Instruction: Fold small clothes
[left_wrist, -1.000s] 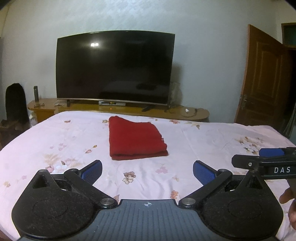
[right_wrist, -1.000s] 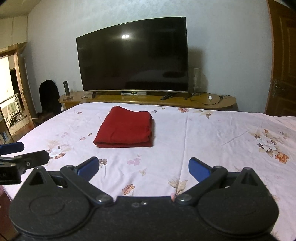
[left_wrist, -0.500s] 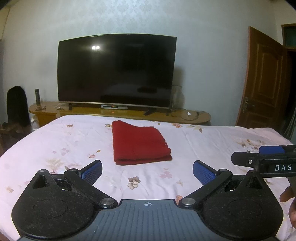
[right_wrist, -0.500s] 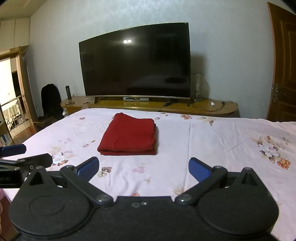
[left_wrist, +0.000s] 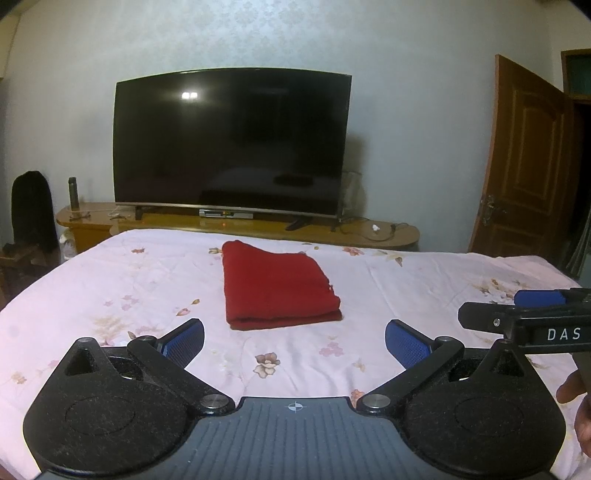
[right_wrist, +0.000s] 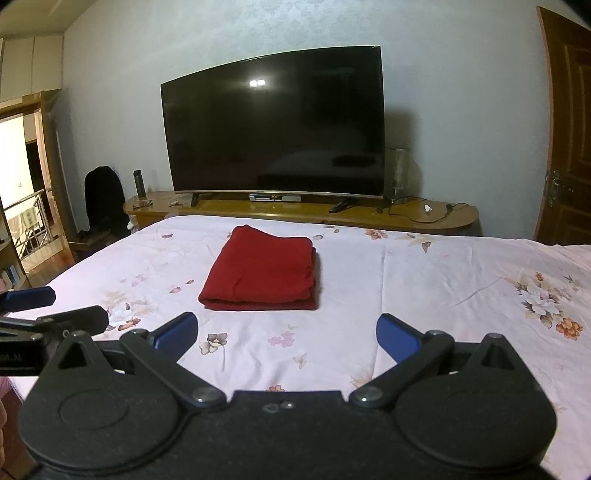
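A red garment (left_wrist: 277, 286) (right_wrist: 262, 275) lies folded into a neat rectangle on the pale floral bedsheet (left_wrist: 110, 280) (right_wrist: 443, 280), toward the far side of the bed. My left gripper (left_wrist: 294, 341) hovers open over the near part of the bed, well short of the garment, with nothing between its blue pads. My right gripper (right_wrist: 287, 334) is likewise open and empty, also short of the garment. Each gripper shows at the edge of the other's view: the right one (left_wrist: 524, 314) at far right, the left one (right_wrist: 40, 310) at far left.
Beyond the bed stands a low wooden TV bench (left_wrist: 236, 221) with a large dark television (left_wrist: 231, 142), a bottle (left_wrist: 72, 192) and cables. A brown door (left_wrist: 524, 162) is at the right, a black chair (right_wrist: 103, 199) and doorway at the left. A person's fingers (left_wrist: 576, 387) show at the right edge.
Both grippers have tilted up and drawn back a little, so the garment and television sit lower in each view. The garment has not moved, and both grippers stayed open.
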